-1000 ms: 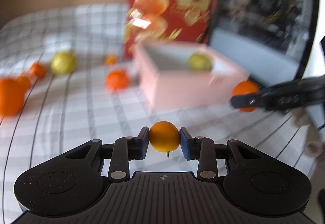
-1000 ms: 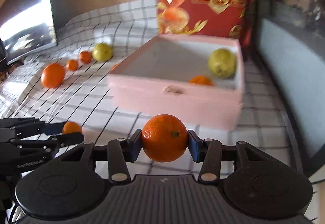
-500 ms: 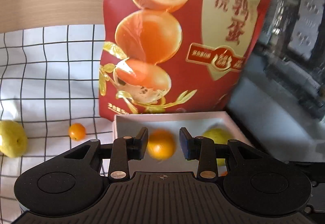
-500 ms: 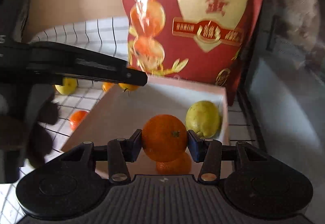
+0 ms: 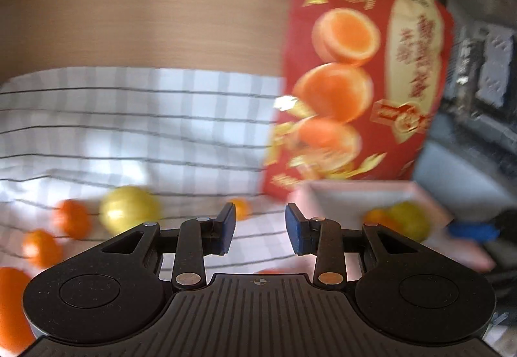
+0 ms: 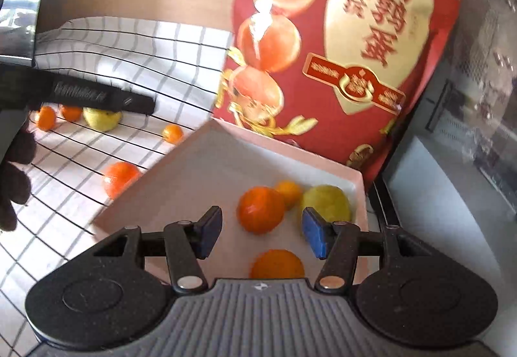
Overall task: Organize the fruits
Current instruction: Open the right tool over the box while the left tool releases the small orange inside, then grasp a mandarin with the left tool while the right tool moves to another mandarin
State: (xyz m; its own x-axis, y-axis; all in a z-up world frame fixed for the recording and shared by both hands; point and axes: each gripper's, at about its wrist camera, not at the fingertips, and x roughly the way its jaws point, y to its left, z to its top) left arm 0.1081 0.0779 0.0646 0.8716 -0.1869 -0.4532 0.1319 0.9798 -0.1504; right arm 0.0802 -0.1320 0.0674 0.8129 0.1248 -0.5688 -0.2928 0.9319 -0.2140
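My right gripper (image 6: 262, 232) hovers over the pink box (image 6: 206, 169). Its jaws are opening and the pads touch nothing. Below them on the box floor lies a large orange (image 6: 261, 210). Beside it are a small orange (image 6: 288, 192), a yellow-green fruit (image 6: 326, 203) and another orange (image 6: 278, 265). My left gripper (image 5: 260, 231) is open and empty above the checked cloth (image 5: 145, 130), left of the box (image 5: 349, 195). More fruit lies on the cloth: a yellow fruit (image 5: 129, 211), a tiny orange (image 5: 240, 208) and several oranges (image 5: 72, 218).
A tall red snack bag (image 6: 339, 49) stands right behind the box. Dark shelving (image 5: 478, 91) rises to the right. One orange (image 6: 120, 177) lies close to the box's left wall. A dark gloved hand (image 6: 14, 182) shows at the left edge.
The left gripper swung left away from the box, and the small orange is no longer between its jaws. The right gripper's jaws opened, and its large orange now lies in the box.
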